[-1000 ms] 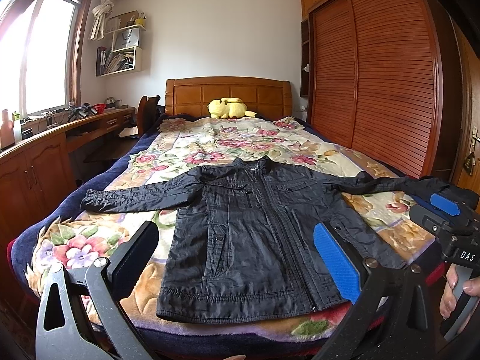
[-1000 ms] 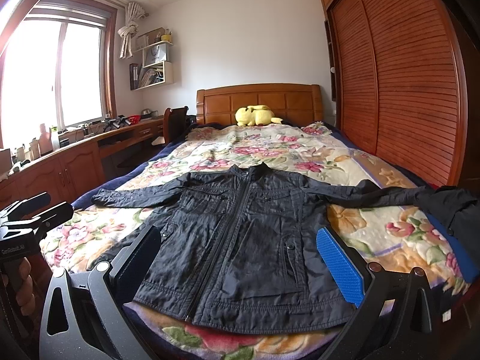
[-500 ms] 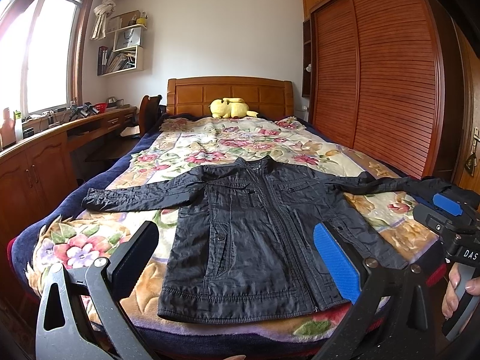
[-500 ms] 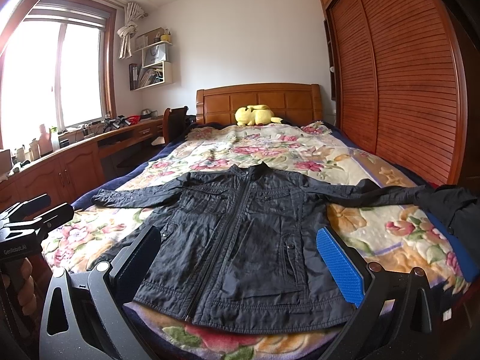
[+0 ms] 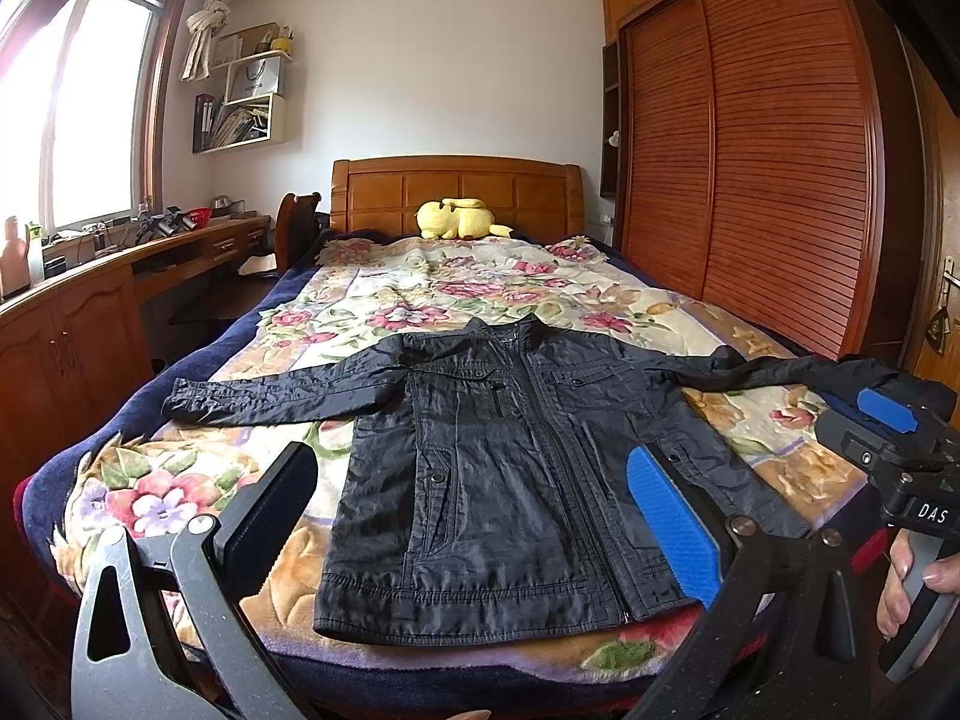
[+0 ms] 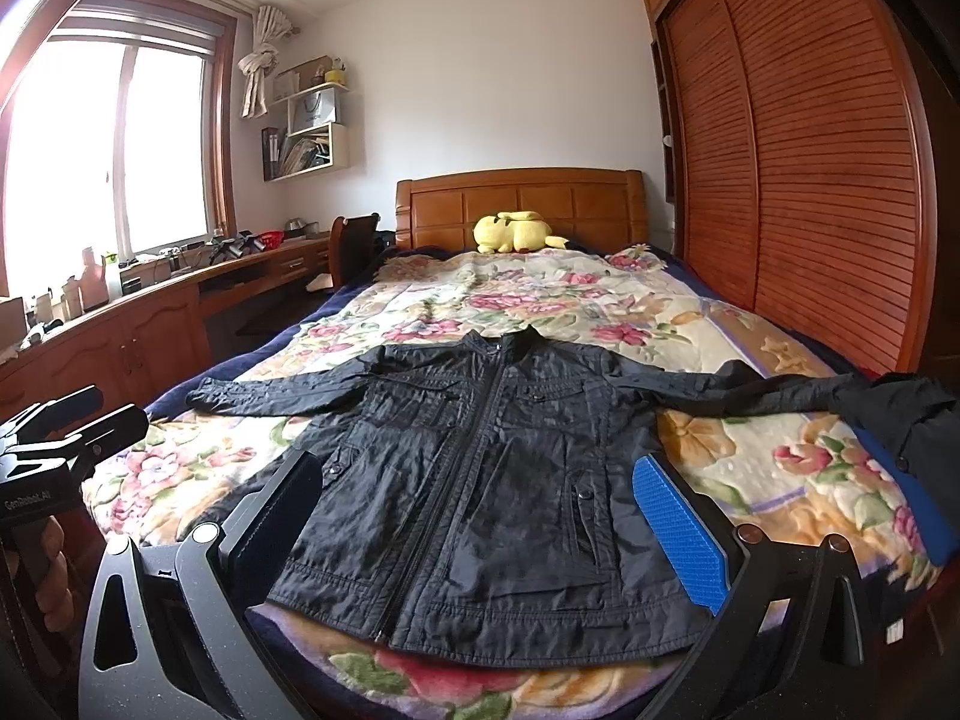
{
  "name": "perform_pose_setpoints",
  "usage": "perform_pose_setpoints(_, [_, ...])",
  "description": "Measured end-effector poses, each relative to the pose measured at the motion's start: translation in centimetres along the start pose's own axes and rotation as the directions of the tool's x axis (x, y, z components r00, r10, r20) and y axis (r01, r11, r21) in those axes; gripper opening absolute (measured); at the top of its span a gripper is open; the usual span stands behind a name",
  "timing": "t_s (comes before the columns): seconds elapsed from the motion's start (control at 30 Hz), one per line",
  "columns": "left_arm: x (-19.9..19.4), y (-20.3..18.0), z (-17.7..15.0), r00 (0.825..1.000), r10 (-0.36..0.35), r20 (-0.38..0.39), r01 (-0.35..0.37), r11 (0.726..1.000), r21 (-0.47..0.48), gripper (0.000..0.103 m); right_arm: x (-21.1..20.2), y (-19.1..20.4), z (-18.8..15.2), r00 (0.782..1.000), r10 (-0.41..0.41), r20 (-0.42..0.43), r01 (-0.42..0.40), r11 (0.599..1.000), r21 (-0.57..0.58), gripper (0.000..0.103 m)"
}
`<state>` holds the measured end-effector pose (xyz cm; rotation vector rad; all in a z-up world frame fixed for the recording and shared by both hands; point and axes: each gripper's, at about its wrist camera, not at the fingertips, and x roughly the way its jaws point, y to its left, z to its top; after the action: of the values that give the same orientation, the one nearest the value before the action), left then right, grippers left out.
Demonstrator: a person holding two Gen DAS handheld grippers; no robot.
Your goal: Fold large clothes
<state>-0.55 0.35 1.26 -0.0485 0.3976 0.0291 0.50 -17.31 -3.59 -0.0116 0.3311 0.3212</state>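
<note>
A black jacket [image 5: 510,468] [image 6: 480,480] lies flat and zipped on the floral bedspread, sleeves spread out to both sides, hem toward me. My left gripper [image 5: 468,510] is open above the foot of the bed, short of the hem, holding nothing. My right gripper [image 6: 474,510] is open too, also clear of the hem. In the left wrist view the right gripper's body [image 5: 900,450] shows at the right edge, held by a hand. The left gripper's body [image 6: 54,450] appears at the left edge of the right wrist view.
The bed [image 5: 420,300] has a wooden headboard with a yellow plush toy [image 5: 459,219] against it. A wooden desk and cabinets [image 5: 78,312] run along the left under the window. A slatted wardrobe [image 5: 750,168] lines the right. Another dark garment [image 6: 918,414] drapes the bed's right edge.
Both grippers stay nearly still; the left view drifts slightly. Nothing has been taken hold of and the jacket has not moved.
</note>
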Motion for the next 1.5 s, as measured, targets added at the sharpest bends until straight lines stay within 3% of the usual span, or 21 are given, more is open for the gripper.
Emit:
perform_pose_setpoints(0.27, [0.6,0.3,-0.8,1.0,0.02,-0.017,-0.02,1.0,-0.001,0.103,0.8,0.2,-0.3,1.0,0.006,-0.014,-0.006,1.0,-0.003,0.103])
perform_pose_setpoints(0.97, [7.6,7.9,-3.9,0.984,0.104,-0.144,-0.111,0.993,-0.04,0.103,9.1,1.8,0.6,0.989,0.099,-0.111,-0.103,0.994,-0.036,0.103])
perform_pose_setpoints(1.5, [14.4,13.2,-2.3,0.962,0.193,-0.194,-0.207,0.977,-0.055,0.103,15.7,2.2,3.1,0.976,0.126,-0.18,-0.139,0.988,-0.063,0.103])
